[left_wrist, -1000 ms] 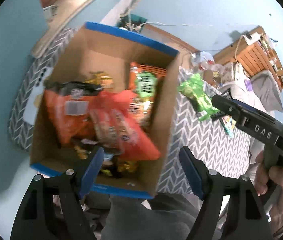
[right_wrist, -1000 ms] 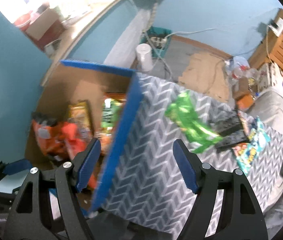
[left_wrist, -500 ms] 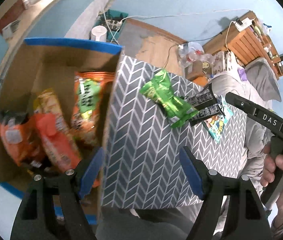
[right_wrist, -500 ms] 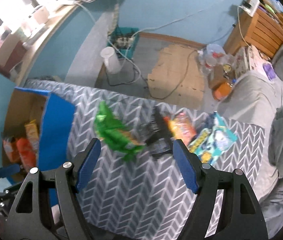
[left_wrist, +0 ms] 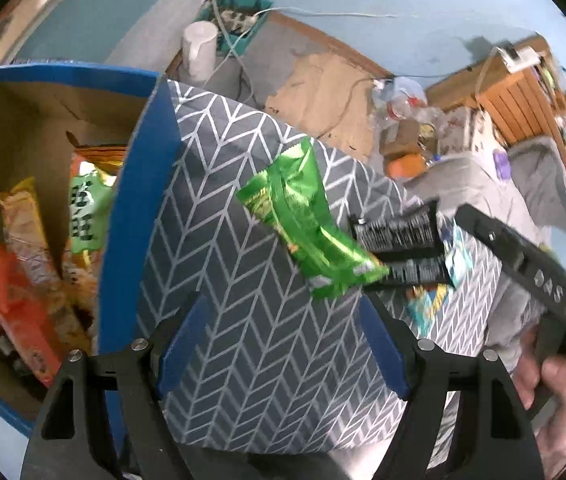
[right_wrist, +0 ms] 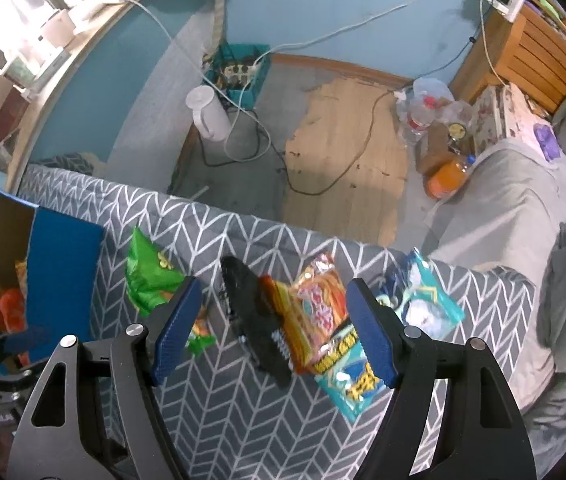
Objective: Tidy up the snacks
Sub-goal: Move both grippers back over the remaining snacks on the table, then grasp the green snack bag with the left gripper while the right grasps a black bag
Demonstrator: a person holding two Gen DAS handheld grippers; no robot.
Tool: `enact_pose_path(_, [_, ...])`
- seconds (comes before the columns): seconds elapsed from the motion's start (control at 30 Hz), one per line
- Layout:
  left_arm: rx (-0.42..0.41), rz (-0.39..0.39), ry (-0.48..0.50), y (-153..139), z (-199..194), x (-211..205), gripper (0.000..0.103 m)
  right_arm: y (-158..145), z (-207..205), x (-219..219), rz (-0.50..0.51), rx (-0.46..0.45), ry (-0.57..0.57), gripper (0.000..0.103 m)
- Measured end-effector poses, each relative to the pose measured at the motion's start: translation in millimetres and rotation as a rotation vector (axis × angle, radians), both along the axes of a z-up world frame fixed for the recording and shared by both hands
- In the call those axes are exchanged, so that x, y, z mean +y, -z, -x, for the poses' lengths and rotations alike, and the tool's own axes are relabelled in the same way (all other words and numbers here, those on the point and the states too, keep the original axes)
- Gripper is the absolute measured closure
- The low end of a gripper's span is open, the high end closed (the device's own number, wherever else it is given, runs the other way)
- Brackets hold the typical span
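Note:
A cardboard box (left_wrist: 131, 208) with blue outer walls stands at the left on the grey chevron cloth (left_wrist: 243, 340) and holds several orange and green snack bags (left_wrist: 23, 280). My left gripper (left_wrist: 283, 320) hangs over bare cloth beside the box; its jaws are opening and nothing is between them. Just beyond it lie a green bag (left_wrist: 303, 220) and black packets (left_wrist: 399, 232). My right gripper (right_wrist: 275, 300) stands open above a black packet (right_wrist: 251, 320) and an orange-red packet (right_wrist: 315, 312), without touching them. Teal packets (right_wrist: 423, 304) lie to their right.
Beyond the cloth's far edge the floor holds a white jug (right_wrist: 211, 116), a crate with a power strip (right_wrist: 239, 72), cables and an orange bottle (right_wrist: 445, 176). A bed with grey bedding (right_wrist: 523, 220) is at the right. A hand (left_wrist: 555, 384) holds the right gripper.
Both grippers swung right from over the box to over the cloth and came lower. The loose packets now sit under the right gripper, and the green bag is near the left one.

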State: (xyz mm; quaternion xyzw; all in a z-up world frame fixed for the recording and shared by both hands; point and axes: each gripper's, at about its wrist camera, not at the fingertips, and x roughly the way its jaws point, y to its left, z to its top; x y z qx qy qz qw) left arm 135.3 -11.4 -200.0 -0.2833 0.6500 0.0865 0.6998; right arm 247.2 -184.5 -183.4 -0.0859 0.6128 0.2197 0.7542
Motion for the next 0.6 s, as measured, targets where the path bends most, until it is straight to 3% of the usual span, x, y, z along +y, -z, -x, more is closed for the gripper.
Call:
enact_pose_path(0.3, [0.04,0.006,-0.122,31.3,-36.7,-2.6,0.016,26.0,-20.5,3.0,-0.032,0.021,-0.004,0.028])
enact_pose_path(0.6, [0.127,-0.088,-0.081,69.0,-62.0,-20.6,0.016,47.1,-25.4,-7.6,-0.037,0.072,0.044,0.028])
